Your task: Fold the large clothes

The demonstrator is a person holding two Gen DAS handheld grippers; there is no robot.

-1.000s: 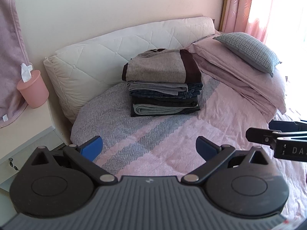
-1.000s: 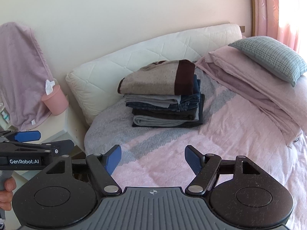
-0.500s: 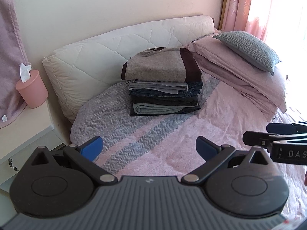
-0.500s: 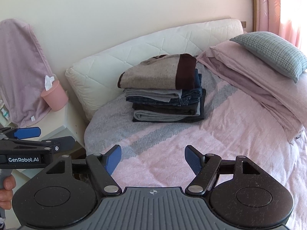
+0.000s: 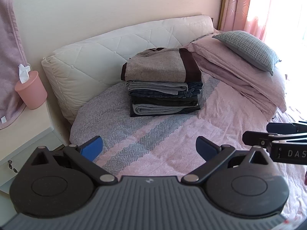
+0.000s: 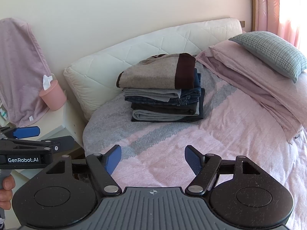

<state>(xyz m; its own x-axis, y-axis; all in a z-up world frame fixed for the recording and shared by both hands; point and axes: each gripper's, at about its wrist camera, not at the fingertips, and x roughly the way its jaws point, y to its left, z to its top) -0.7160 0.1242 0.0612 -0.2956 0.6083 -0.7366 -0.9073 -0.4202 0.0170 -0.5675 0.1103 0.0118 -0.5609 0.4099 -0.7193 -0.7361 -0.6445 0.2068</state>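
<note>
Both tongs, left [image 5: 148, 149] and right [image 6: 153, 158], gape wide and empty over the bed [image 5: 163, 145]; the stack [image 5: 163, 84] hides its lower garments' shapes.

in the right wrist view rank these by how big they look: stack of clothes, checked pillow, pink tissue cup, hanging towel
1. stack of clothes
2. checked pillow and hanging towel: they look alike in size, and the towel runs off the frame's edge, so I won't rank them
3. pink tissue cup, clearly smallest
</note>
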